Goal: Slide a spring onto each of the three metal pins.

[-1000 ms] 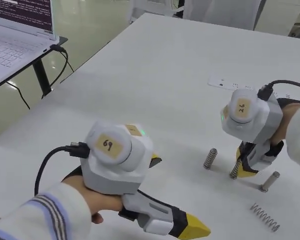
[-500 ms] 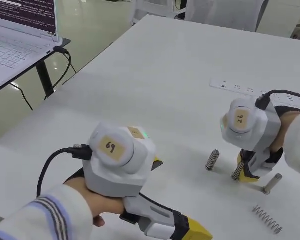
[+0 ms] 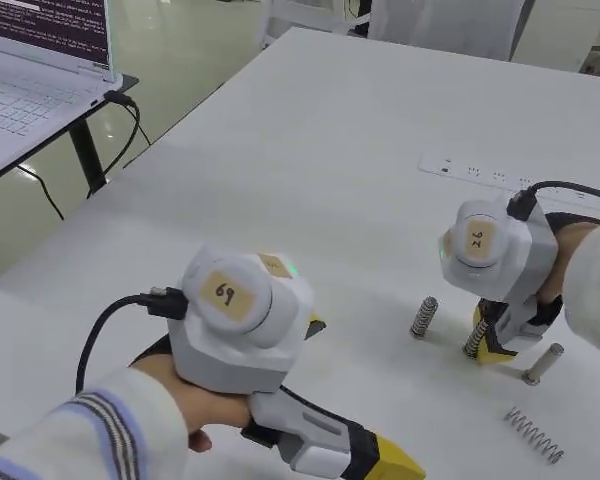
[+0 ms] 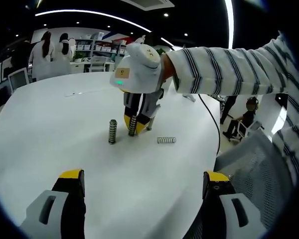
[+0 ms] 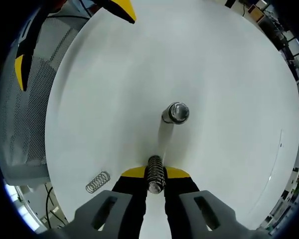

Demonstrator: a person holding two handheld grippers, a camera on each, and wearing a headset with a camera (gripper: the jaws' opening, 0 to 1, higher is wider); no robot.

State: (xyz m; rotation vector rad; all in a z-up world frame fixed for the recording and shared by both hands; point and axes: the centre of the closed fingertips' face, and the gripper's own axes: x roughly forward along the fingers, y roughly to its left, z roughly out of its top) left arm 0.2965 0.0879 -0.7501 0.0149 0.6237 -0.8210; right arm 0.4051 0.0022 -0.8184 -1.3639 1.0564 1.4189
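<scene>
My right gripper (image 3: 485,345) (image 5: 155,174) points down at the white table, shut on an upright spring (image 3: 472,338) (image 5: 155,174) (image 4: 133,125) whose lower end is at the tabletop. Just left of it stands a metal pin wearing a spring (image 3: 423,316) (image 4: 112,131) (image 5: 175,113). A bare metal pin (image 3: 541,364) stands to the right of the gripper. A loose spring (image 3: 532,434) (image 4: 166,140) (image 5: 97,181) lies flat nearer to me. My left gripper (image 3: 355,395) (image 4: 144,175) is open and holds nothing, low over the table's front.
A white power strip (image 3: 470,172) lies behind the right gripper. An open laptop (image 3: 40,60) sits on a side stand at far left, past the table's left edge (image 3: 130,175). People stand in the background of the left gripper view.
The head camera shifted slightly. My right gripper stays shut on the upright spring at almost the same spot; the left gripper has hardly moved.
</scene>
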